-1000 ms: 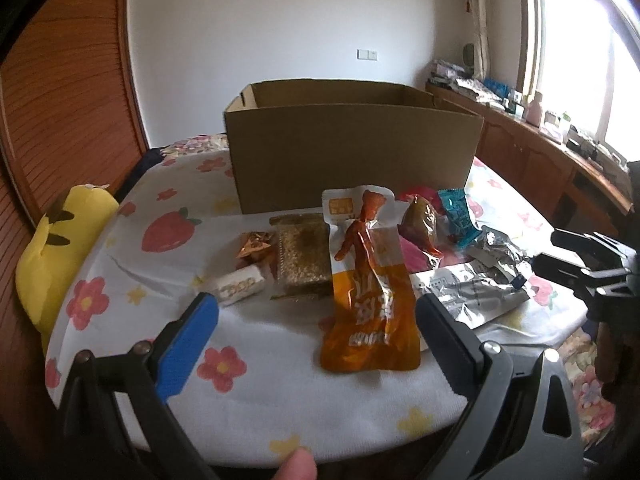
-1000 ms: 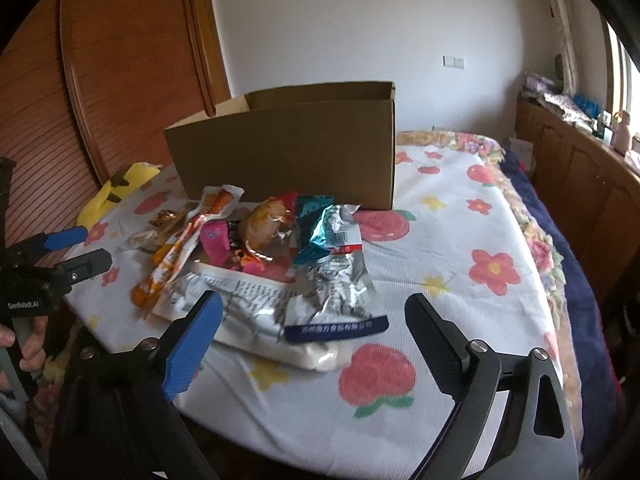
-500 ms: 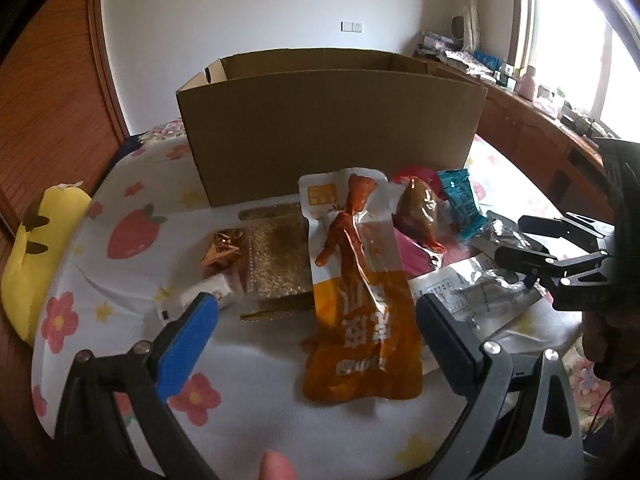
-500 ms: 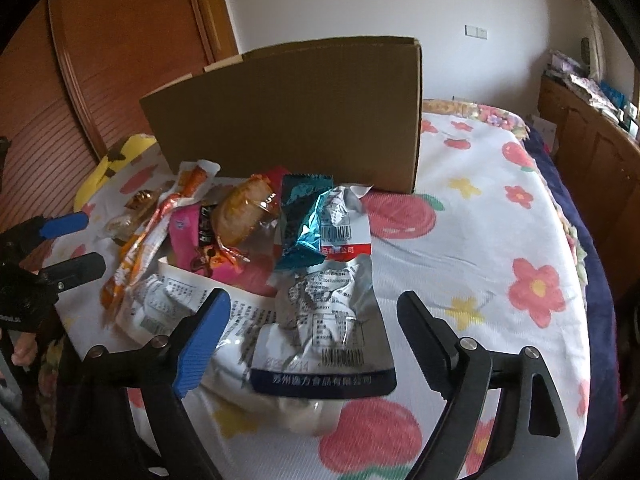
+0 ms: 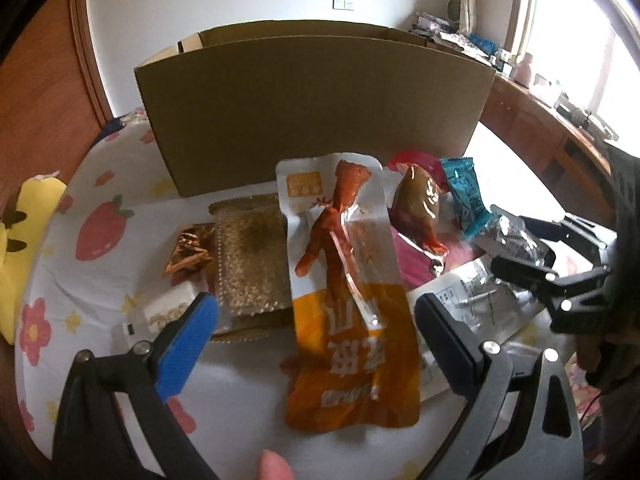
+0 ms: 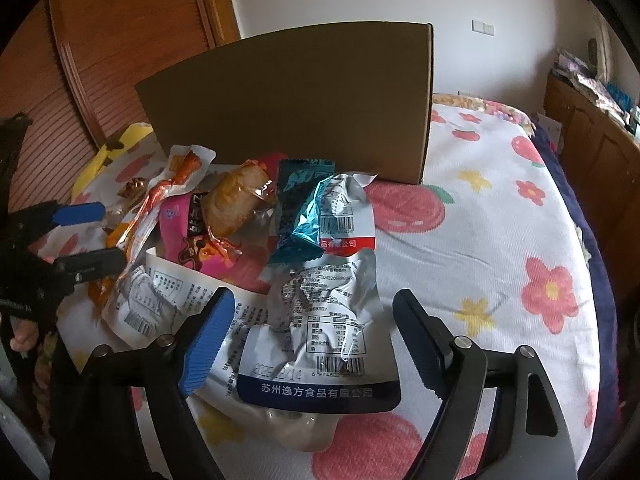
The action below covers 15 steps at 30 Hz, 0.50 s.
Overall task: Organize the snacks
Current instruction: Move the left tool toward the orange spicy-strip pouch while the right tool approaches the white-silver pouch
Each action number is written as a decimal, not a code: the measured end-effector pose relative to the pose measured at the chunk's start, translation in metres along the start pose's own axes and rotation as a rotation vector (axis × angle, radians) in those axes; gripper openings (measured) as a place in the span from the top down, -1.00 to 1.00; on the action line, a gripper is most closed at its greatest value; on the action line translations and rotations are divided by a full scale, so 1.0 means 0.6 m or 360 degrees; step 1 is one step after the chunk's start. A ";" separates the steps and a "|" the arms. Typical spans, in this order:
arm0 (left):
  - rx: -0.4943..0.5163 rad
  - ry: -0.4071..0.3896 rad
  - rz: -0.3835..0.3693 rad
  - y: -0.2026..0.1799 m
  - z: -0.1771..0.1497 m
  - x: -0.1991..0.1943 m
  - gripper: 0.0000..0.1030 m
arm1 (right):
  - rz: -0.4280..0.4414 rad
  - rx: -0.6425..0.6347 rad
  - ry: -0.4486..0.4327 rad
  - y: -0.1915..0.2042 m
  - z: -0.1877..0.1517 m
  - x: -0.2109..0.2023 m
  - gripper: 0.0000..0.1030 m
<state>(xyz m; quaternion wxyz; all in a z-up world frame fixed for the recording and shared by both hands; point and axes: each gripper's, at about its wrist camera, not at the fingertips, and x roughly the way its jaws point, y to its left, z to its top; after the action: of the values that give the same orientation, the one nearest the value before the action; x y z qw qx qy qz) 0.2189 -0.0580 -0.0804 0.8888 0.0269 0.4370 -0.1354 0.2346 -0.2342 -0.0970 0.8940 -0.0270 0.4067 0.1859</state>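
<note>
Both grippers have come down and in toward the snack pile since a second ago, so the cardboard box (image 5: 312,108) now fills more of each view. My left gripper (image 5: 316,320) stands apart, empty, straddling the lower half of the orange pouch (image 5: 348,320), whose long axis runs straight away from me toward the box. My right gripper (image 6: 310,328) is closing, its jaws either side of the silver pouch (image 6: 320,320) but not yet pressing it; that pouch also lies lengthwise away from me, its dark-banded end nearest. Each hand is the nearer one to its own pouch, so I judge two separate pickups, each lifted forward over the near box wall.

On the flowered cloth (image 6: 500,240) I count one box, one orange pouch, one silver pouch, one teal wrapper (image 6: 304,216), one brown drumstick pack (image 5: 416,208), one pink pack (image 6: 188,236), one sesame bar (image 5: 252,260), one small gold packet (image 5: 188,244), one white wrapped sweet (image 5: 168,308) and one large white label-side bag (image 6: 160,300).
</note>
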 end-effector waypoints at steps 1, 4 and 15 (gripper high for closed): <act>-0.0003 0.0002 -0.0010 0.001 0.003 0.002 -0.92 | -0.0006 -0.0005 -0.0001 0.001 -0.001 0.000 -0.62; -0.0019 0.0010 -0.0032 0.003 0.011 0.009 -0.92 | -0.0009 -0.0016 -0.0006 0.004 -0.001 0.000 -0.62; -0.0071 0.0048 -0.0139 0.012 0.039 0.030 -0.87 | -0.0018 -0.0019 -0.0013 0.006 0.000 0.002 -0.62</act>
<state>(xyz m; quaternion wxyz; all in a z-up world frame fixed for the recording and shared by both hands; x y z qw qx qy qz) 0.2496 -0.0592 -0.0807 0.8758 -0.0100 0.4539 -0.1638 0.2339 -0.2302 -0.0975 0.8965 -0.0340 0.4019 0.1835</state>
